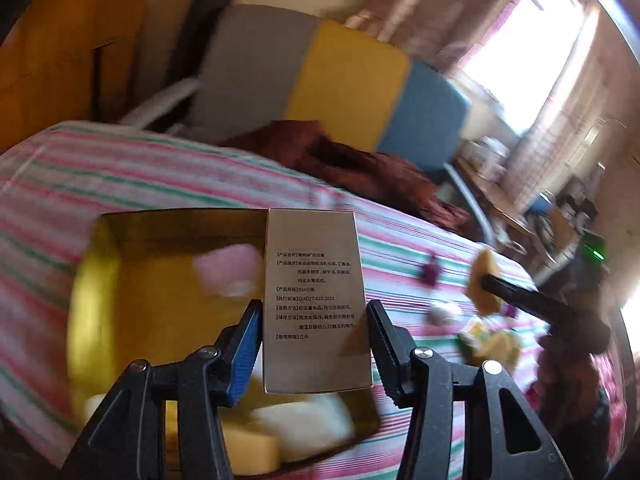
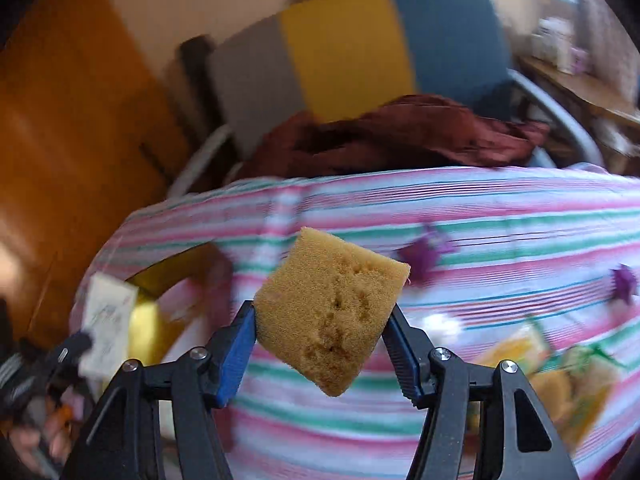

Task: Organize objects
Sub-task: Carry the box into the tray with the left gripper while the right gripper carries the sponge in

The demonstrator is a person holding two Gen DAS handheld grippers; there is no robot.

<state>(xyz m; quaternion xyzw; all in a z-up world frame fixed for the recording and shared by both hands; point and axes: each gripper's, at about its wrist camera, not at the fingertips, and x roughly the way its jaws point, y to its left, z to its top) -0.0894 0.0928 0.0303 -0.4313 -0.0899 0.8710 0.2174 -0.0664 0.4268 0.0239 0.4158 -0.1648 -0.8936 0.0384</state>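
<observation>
- Left gripper (image 1: 314, 332) clamps an upright silver printed carton (image 1: 316, 300) above the yellow open box (image 1: 96, 280)
- Right gripper (image 2: 320, 344) squeezes a tan square sponge (image 2: 332, 312) over the striped cloth (image 2: 500, 220)

Striped cloth (image 2: 500, 216) lies mostly bare past the sponge (image 2: 332, 316); purple bits (image 2: 424, 256) dot it, a box (image 1: 132, 280) fills its left, red cloth (image 2: 400, 136) heaps behind

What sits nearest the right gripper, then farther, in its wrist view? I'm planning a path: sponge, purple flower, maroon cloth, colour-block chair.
1. sponge, between the right gripper jaws.
2. purple flower, right, on the bedsheet.
3. maroon cloth, beyond the bed edge.
4. colour-block chair, behind it.
</observation>
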